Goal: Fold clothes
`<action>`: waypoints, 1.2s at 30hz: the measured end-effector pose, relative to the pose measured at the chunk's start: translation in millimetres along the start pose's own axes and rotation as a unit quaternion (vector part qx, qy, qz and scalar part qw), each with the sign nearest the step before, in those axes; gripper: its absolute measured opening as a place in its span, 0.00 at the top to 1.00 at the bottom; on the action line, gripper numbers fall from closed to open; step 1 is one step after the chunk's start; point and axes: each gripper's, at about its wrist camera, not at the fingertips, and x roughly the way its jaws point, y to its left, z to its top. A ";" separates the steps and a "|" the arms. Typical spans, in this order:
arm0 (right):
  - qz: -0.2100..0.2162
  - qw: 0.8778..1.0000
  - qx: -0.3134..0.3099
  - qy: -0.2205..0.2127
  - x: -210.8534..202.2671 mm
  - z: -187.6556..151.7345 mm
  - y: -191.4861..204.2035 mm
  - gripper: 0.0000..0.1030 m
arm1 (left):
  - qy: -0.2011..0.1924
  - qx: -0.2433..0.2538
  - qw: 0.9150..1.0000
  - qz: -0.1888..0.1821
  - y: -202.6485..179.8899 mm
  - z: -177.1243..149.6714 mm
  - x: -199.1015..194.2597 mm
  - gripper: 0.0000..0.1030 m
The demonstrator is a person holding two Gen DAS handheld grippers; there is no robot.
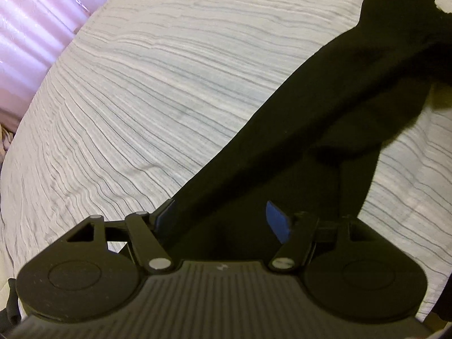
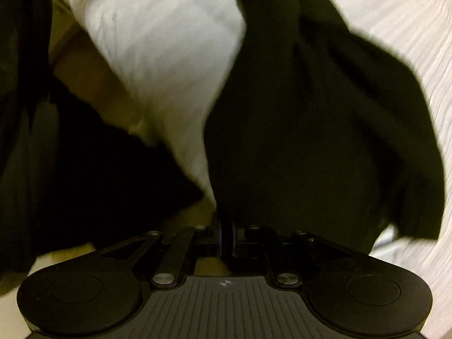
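A: Left wrist view. Your left gripper (image 1: 223, 217) stood with jaws apart, the black garment (image 1: 325, 113) lying between the blue pads (image 1: 278, 220) but not visibly pinched. The garment ran diagonally across the striped bedsheet (image 1: 141, 84).
B: Risk there?
A: If you had lifted, the cloth could have slid out unheld and the fold line dragged crooked.
B: Right wrist view?
A: Your right gripper (image 2: 226, 237) was clamped together on a bunched edge of the black garment (image 2: 310, 141), over the bedsheet (image 2: 418, 42). Picture blurred.
B: Risk?
A: A thin bite; a quick pull might have shed it or gathered extra layers.
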 end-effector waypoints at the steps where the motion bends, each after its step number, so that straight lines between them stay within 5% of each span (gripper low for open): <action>1: 0.003 1.000 -0.001 0.006 -2.0 -2.3 -1.6 0.94 | 0.004 0.001 1.000 0.001 1.4 1.5 2.0 0.36; 3: 0.007 1.000 0.007 -0.004 -11.8 -4.3 -8.7 0.94 | 0.010 0.002 1.000 0.006 5.9 5.2 5.0 0.36; 4: 0.009 1.000 0.014 -0.018 -19.2 -4.6 -14.5 0.79 | 0.013 0.002 1.000 0.010 9.2 7.3 5.9 0.36; 5: 0.014 0.999 0.029 -0.040 -29.3 -5.5 -24.4 0.37 | 0.016 0.003 1.000 0.013 12.4 9.5 6.8 0.36; 6: 0.012 0.997 0.042 -0.065 -39.2 -6.5 -35.9 0.15 | 0.019 0.003 1.000 0.017 15.6 11.6 7.6 0.36; 7: 0.010 0.994 0.055 -0.091 -48.9 -7.8 -47.4 0.04 | 0.024 -0.006 0.999 0.025 20.4 13.5 8.2 0.36; 9: 0.009 0.987 0.085 -0.139 -62.7 -10.4 -76.3 0.05 | 0.032 -0.021 0.999 0.033 30.8 18.4 10.4 0.36; 15: -0.028 0.967 0.162 -0.196 -66.3 -20.3 -170.7 0.05 | 0.028 -0.087 0.996 0.012 69.0 42.3 34.5 0.36; 18: -0.040 0.962 0.182 -0.201 -56.7 -16.7 -198.4 0.22 | 0.026 -0.068 0.997 -0.031 74.0 58.7 63.8 0.37; 21: -0.054 0.962 0.191 -0.190 -48.1 -14.5 -210.8 0.22 | 0.038 0.014 0.995 -0.088 68.4 67.4 98.4 0.39; 22: -0.057 0.963 0.192 -0.182 -43.3 -14.6 -214.6 0.22 | 0.066 -0.014 0.994 -0.091 65.5 66.3 108.5 0.40; 25: -0.055 0.962 0.210 -0.167 -26.5 -15.2 -223.9 0.22 | 0.100 0.073 0.984 -0.128 60.1 57.4 128.4 0.41; 27: -0.054 0.961 0.219 -0.160 -18.3 -13.6 -233.8 0.22 | 0.102 0.083 0.980 -0.151 62.8 53.9 134.7 0.42; 28: -0.055 0.960 0.223 -0.160 -14.3 -12.6 -232.9 0.22 | 0.104 0.088 0.977 -0.162 64.2 52.2 137.7 0.46; 30: -0.055 0.956 0.237 -0.166 -11.8 -9.6 -239.4 0.22 | 0.108 0.096 0.970 -0.194 63.7 52.3 138.9 0.77; 32: -0.057 0.951 0.249 -0.176 -12.9 -6.4 -244.0 0.22 | 0.108 0.125 0.968 -0.191 57.3 51.0 133.7 0.95; 36: -0.067 0.948 0.254 -0.178 -15.7 -3.8 -258.6 0.22 | 0.082 0.101 0.978 -0.165 63.7 42.5 108.7 1.00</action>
